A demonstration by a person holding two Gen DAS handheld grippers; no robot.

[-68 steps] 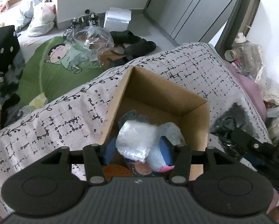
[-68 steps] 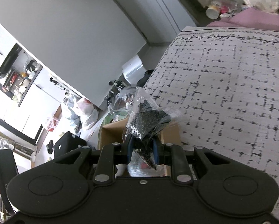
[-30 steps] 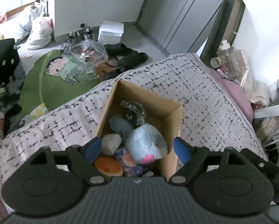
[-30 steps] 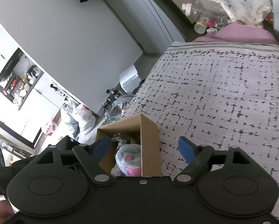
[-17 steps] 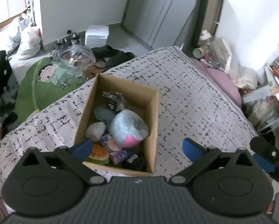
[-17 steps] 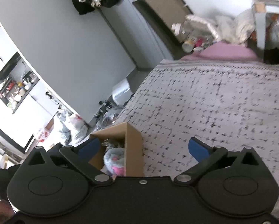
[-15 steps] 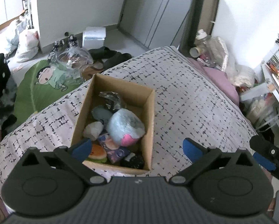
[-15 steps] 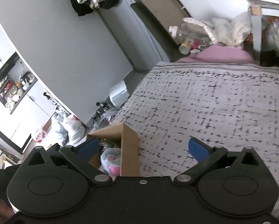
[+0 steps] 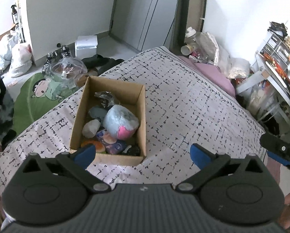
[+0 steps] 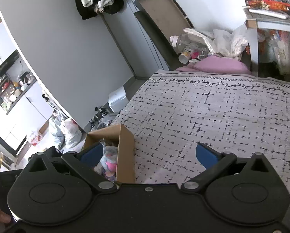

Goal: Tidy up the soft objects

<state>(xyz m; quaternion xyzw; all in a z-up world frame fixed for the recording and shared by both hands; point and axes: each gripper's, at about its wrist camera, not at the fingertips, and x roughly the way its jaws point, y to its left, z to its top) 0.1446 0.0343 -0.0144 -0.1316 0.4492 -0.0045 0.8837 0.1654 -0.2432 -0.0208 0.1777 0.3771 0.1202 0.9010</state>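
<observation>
A brown cardboard box (image 9: 142, 116) stands on the patterned bedspread (image 9: 193, 104) and holds several soft things. On top lies a pale blue plush with a pink patch (image 9: 120, 121); behind it sits a crinkled clear bag of dark stuff (image 9: 104, 99). My left gripper (image 9: 143, 153) hangs wide open above the box's near edge, empty. My right gripper (image 10: 147, 154) is wide open and empty too, with the box (image 10: 125, 151) under its left finger. The right gripper's tip (image 9: 277, 149) shows at the far right of the left wrist view.
The bedspread (image 10: 222, 120) stretches to the right of the box. A green cartoon cushion (image 9: 40, 95), bags and shoes lie on the floor beyond the bed. A pink pillow (image 10: 220, 64), bottles and a cluttered desk (image 9: 277, 71) stand at the far side.
Both grippers let go of the plush and the dark bag, which now lie in the box. Both opened wide and drew back and up, so the box looks smaller.
</observation>
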